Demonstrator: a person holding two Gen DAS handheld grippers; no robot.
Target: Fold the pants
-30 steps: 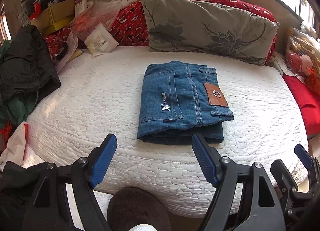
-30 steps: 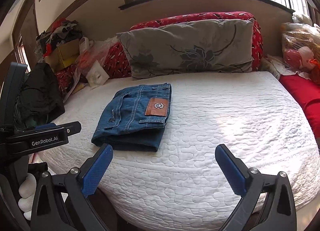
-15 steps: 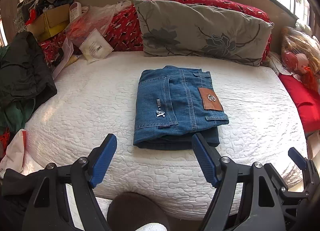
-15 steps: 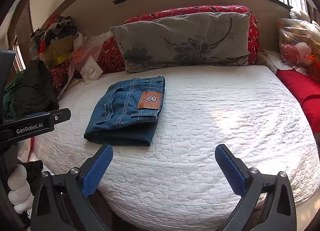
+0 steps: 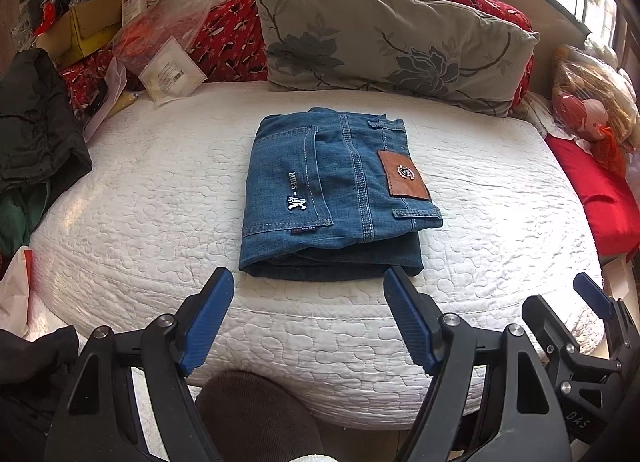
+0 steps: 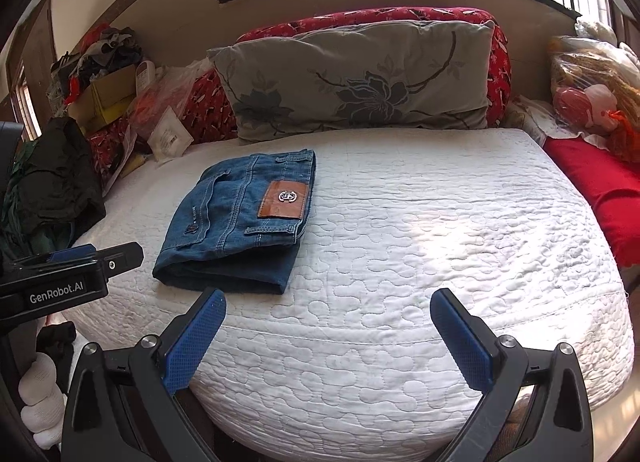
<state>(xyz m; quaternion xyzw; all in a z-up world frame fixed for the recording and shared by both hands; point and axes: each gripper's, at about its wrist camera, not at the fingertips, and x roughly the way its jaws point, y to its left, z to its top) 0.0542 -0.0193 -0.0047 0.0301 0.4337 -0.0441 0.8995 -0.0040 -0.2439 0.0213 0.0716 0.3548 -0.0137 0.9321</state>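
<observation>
Left wrist view: the jeans (image 5: 336,194) lie folded small on the bed (image 5: 160,198), and both tools hang back from them.

Compared with a moment ago, the jeans look a bit bigger and closer in this view, but they have not moved on the white quilt and their shape is the same, with the brown patch (image 5: 404,175) on top. The left tool (image 5: 308,318) is wide open with nothing in it, just short of the near edge of the jeans. The right tool (image 6: 326,336) is wide open and empty too, over bare quilt, with the jeans off to its left. The grey pillow (image 6: 360,78) sits behind. Nothing is being held, so the folding looks done or very nearly done.
</observation>
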